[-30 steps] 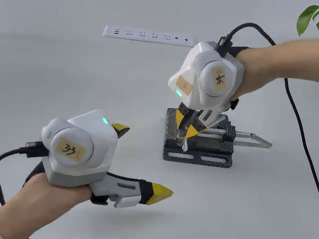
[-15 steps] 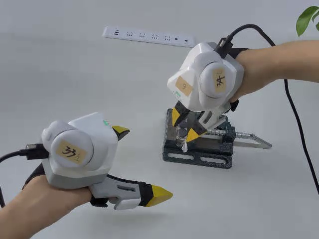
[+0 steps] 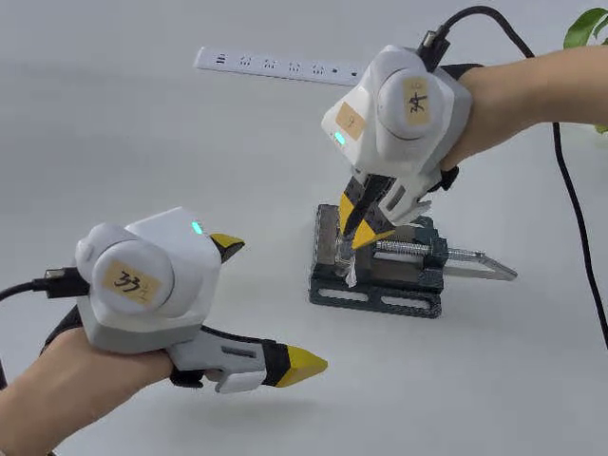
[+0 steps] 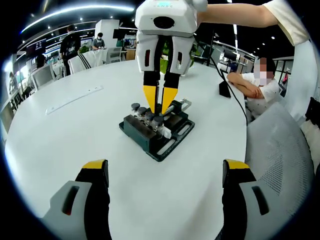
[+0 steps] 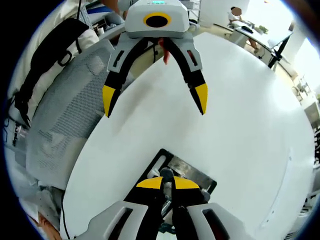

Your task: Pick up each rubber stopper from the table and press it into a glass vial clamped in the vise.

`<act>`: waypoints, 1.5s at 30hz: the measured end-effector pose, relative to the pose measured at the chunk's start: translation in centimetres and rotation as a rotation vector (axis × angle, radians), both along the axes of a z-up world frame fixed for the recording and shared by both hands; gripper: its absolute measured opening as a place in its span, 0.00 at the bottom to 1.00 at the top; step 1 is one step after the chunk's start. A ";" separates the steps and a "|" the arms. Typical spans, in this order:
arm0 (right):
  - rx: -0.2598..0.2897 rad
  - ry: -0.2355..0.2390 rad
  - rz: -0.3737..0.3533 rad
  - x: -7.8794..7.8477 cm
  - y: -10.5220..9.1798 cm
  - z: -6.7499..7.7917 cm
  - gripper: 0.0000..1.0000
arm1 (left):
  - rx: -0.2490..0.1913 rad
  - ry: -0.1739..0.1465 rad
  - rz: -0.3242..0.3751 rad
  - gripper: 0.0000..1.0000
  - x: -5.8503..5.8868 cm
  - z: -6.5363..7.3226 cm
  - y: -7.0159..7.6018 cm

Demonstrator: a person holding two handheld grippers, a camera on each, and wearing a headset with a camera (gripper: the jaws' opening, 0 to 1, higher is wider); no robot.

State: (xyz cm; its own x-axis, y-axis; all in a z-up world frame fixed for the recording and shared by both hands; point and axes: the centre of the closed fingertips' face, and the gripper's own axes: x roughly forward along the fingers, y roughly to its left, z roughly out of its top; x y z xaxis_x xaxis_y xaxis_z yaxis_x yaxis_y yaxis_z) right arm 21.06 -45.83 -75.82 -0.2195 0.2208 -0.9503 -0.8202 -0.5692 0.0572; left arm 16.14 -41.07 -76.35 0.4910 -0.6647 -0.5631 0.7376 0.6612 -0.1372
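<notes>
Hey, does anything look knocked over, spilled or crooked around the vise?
Nothing stands out. The four vials stand upright in a row in the vise, each with a dark stopper on top, and the vise sits flat on the table. Nothing is spilled.

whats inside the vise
A row of stoppered glass vials stands clamped in the vise. Their lower parts are hidden by the vise, and the right claw covers what lies just behind them.

The right gripper (image 5: 167,183) has its yellow tips almost together above the vise (image 5: 194,176), a dark rubber stopper (image 5: 165,174) between them, and opposite it the left gripper (image 5: 154,100) is spread wide.
</notes>
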 end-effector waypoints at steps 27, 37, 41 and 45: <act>-0.043 0.025 -0.039 -0.2 0.1 -0.7 0.00 | 0.005 0.010 0.000 0.93 -0.3 -0.3 0.3; -0.103 0.071 -0.119 -0.4 0.0 -0.7 0.00 | 0.008 0.010 -0.003 0.93 -0.3 -0.5 0.3; -0.119 0.072 -0.144 -0.4 0.0 -0.7 0.00 | 0.008 0.011 -0.004 0.93 -0.3 -0.5 0.2; -0.132 0.078 -0.183 -0.5 -0.2 -0.7 0.00 | 0.007 0.013 -0.006 0.93 -0.4 -0.5 0.0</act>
State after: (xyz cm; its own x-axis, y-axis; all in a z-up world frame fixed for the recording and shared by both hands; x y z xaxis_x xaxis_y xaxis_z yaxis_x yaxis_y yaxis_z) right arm 20.54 -46.01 -76.51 -0.2614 0.1386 -0.9552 -0.8992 -0.3946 0.1888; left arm 15.71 -41.11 -76.84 0.4795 -0.6637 -0.5741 0.7401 0.6574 -0.1419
